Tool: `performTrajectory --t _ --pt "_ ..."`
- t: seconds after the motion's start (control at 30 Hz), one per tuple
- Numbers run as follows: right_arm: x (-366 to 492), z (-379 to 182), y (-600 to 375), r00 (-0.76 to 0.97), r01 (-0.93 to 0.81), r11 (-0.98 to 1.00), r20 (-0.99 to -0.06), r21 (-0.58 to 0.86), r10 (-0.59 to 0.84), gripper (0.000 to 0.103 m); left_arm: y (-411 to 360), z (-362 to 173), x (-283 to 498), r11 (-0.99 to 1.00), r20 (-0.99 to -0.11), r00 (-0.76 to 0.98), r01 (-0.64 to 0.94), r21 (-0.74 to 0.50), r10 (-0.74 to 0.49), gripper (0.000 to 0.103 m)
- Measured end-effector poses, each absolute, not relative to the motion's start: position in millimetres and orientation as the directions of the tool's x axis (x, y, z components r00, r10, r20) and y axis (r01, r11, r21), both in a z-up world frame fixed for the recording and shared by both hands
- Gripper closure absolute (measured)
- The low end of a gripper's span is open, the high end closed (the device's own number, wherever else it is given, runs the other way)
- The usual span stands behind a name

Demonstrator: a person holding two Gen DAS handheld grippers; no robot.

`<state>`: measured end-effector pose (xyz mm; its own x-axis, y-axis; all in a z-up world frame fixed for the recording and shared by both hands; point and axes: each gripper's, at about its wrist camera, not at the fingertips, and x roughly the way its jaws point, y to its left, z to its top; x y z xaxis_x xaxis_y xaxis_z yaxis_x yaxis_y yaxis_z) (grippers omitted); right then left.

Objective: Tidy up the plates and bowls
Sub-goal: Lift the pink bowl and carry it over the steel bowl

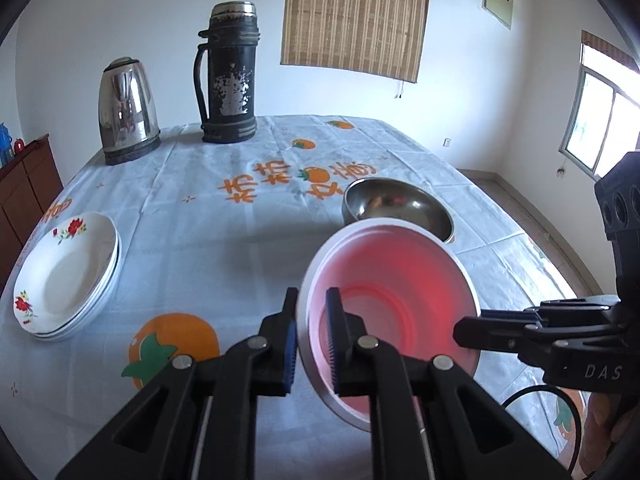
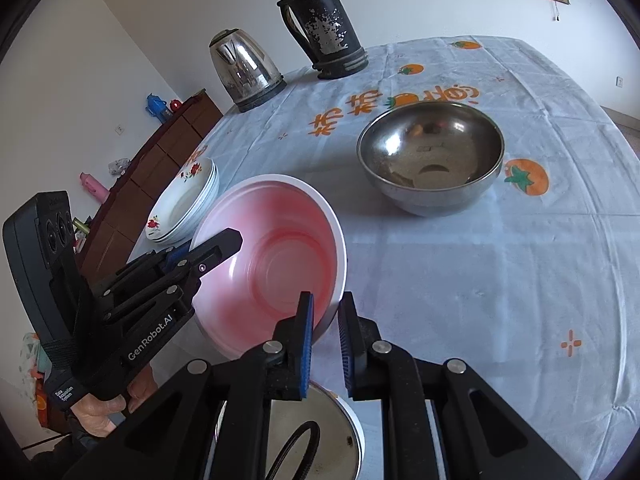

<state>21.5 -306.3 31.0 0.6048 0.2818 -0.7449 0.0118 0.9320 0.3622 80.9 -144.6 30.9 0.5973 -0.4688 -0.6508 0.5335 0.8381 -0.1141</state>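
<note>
Both grippers, left (image 1: pixel 314 344) and right (image 2: pixel 325 350), are clamped on opposite rims of the pink bowl (image 2: pixel 276 256), holding it tilted above the tabletop's near edge, probably to nest it in the steel bowl (image 2: pixel 430 160) mid-table, away from the stacked plates (image 1: pixel 68 276) at the left edge.

A pink-lined bowl (image 2: pixel 280 256) with a white rim hangs tilted above the desk (image 2: pixel 480 280). A steel bowl (image 2: pixel 432 160) sits upright beyond it, well apart from the stacked white floral plates (image 1: pixel 68 276) at the desk's left edge
</note>
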Motion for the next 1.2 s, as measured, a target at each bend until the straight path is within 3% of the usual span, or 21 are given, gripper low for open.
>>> performTrajectory --t 0.57,1.2 --pt "19 79 -366 0.712 0.094 0.934 -0.679 0.345 0.179 0.089 -217 68 108 0.810 -0.598 0.617 0.578 -0.096 -0.511 0.093" --pt "78 43 -419 0.748 0.192 0.861 -0.638 0.471 0.182 0.089 -274 31 170 0.847 -0.672 0.613 0.531 -0.039 -0.415 0.092"
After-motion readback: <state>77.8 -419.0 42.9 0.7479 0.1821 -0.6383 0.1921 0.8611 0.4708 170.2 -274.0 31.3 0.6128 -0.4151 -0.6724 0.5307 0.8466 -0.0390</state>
